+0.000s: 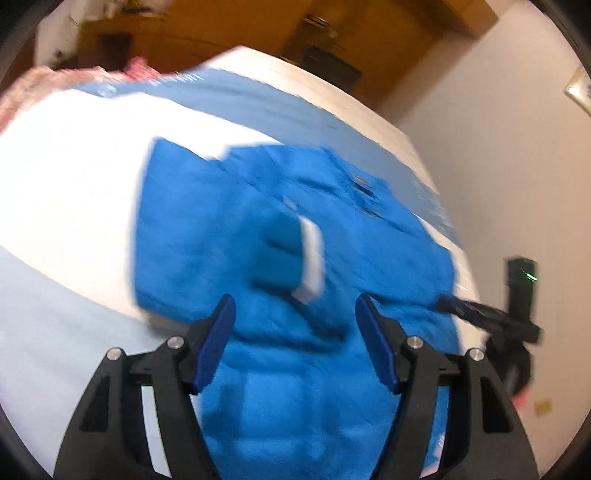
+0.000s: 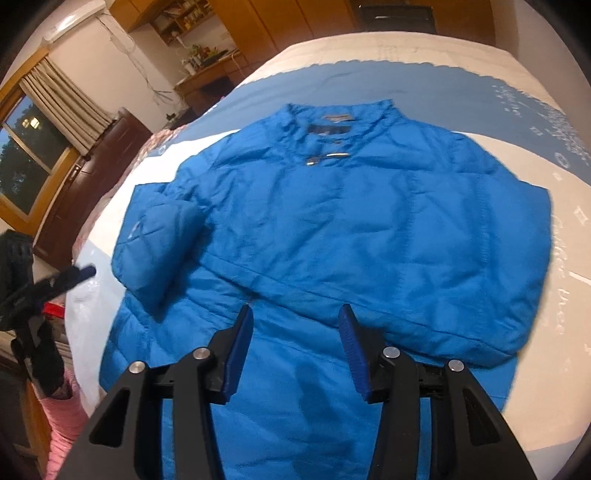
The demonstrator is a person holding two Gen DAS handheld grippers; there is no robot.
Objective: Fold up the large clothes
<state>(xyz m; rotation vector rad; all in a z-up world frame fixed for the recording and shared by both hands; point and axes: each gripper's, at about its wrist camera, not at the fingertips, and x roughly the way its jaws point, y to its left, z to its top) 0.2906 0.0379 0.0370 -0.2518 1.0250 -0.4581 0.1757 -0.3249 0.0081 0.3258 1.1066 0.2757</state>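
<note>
A bright blue puffy jacket (image 2: 351, 221) lies spread flat on the bed, collar (image 2: 332, 118) at the far end. One sleeve (image 2: 159, 251) is folded in at its left side. In the blurred left wrist view that sleeve's cuff (image 1: 310, 254) shows a white lining on top of the jacket (image 1: 280, 369). My left gripper (image 1: 295, 306) hovers over the jacket's near part, open, with nothing between its blue pads. My right gripper (image 2: 295, 314) hangs open above the jacket's lower middle, also holding nothing. Each gripper shows at the edge of the other's view: the right gripper (image 1: 458, 306) and the left gripper (image 2: 81, 275).
The bed cover (image 2: 517, 122) is white with wide blue bands. Wooden cupboards (image 2: 295, 22) and a desk stand beyond the bed's far end. A curtained window (image 2: 33, 155) is at the left. Something pink (image 2: 62, 424) sits beside the bed at the lower left.
</note>
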